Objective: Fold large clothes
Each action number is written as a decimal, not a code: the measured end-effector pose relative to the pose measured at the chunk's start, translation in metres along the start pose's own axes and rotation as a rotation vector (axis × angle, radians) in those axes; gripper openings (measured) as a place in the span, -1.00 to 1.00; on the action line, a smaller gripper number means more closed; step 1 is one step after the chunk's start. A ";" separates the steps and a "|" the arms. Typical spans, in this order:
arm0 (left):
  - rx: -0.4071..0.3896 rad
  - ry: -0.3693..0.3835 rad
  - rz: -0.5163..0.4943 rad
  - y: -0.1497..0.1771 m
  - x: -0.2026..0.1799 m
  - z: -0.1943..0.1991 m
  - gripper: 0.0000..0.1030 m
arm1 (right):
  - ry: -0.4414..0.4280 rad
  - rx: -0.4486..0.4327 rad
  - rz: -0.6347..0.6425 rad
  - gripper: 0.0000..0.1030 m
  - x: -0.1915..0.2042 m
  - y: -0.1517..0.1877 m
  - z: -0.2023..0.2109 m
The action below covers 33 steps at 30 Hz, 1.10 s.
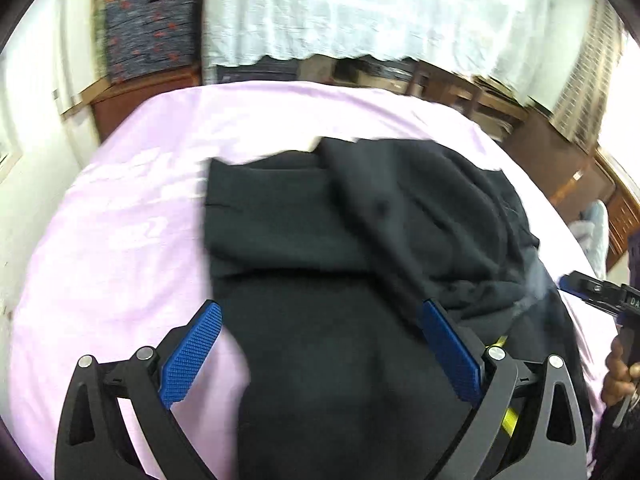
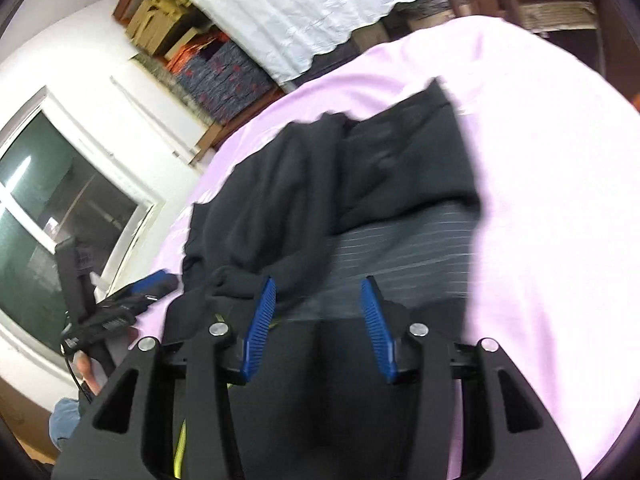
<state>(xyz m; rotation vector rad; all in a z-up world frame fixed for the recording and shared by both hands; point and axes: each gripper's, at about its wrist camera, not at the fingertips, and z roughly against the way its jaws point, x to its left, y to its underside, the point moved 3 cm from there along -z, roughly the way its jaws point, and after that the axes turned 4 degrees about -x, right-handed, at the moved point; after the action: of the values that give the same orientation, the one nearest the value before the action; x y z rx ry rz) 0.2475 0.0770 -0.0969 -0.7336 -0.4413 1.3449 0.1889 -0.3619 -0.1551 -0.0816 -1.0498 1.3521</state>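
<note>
A large black garment (image 1: 340,248) lies partly folded on a pink bed sheet (image 1: 120,208), with a bunched layer across its right side. My left gripper (image 1: 320,312) is open above its near part, with blue pads (image 1: 192,352) on either side and nothing between them. My right gripper (image 2: 320,292) is open above the same black garment (image 2: 320,176), over a grey striped lining (image 2: 404,248). The right gripper also shows at the right edge of the left wrist view (image 1: 600,292). The left gripper shows at the left of the right wrist view (image 2: 120,312).
The pink sheet (image 2: 540,200) spreads wide around the garment. A white lace cloth (image 1: 360,8) hangs behind the bed. Stacked patterned boxes (image 1: 152,32) stand on a wooden shelf at the back left. A window (image 2: 60,200) is on the white wall.
</note>
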 end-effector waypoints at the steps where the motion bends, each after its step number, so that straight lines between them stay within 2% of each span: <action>1: 0.004 -0.015 0.016 0.001 0.012 0.001 0.93 | 0.015 -0.004 -0.016 -0.12 -0.010 -0.002 0.005; 4: 0.044 -0.017 0.097 0.005 0.047 -0.002 0.93 | 0.035 -0.003 -0.059 -0.12 -0.033 -0.005 0.011; 7: 0.094 0.073 0.189 0.009 0.066 -0.013 0.93 | 0.041 0.024 -0.088 -0.12 -0.046 -0.007 0.003; 10: 0.135 0.150 0.215 0.011 0.066 -0.025 0.93 | 0.039 0.051 -0.094 -0.12 -0.050 -0.007 -0.008; 15: 0.124 0.161 0.159 0.012 0.050 -0.029 0.93 | -0.007 0.071 -0.111 -0.03 -0.049 -0.007 -0.019; 18: 0.137 0.219 0.155 0.016 0.041 -0.026 0.93 | -0.029 0.082 -0.117 -0.02 -0.047 -0.002 -0.017; 22: 0.158 0.251 0.142 0.027 0.031 -0.019 0.93 | -0.049 0.104 -0.116 -0.02 -0.041 0.010 -0.011; 26: 0.188 0.301 0.115 0.046 0.015 -0.003 0.93 | -0.072 0.132 -0.102 -0.02 -0.035 0.032 0.004; 29: 0.195 0.285 0.069 0.066 0.002 0.013 0.93 | -0.081 0.151 -0.086 -0.02 -0.029 0.048 0.016; 33: 0.201 0.316 0.040 0.094 -0.012 0.038 0.93 | -0.137 0.204 -0.082 -0.02 -0.020 0.077 0.034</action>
<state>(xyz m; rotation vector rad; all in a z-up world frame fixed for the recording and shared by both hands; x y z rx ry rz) 0.1528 0.0785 -0.1347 -0.7736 -0.0392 1.2615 0.1117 -0.3734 -0.1929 0.2063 -1.0117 1.3971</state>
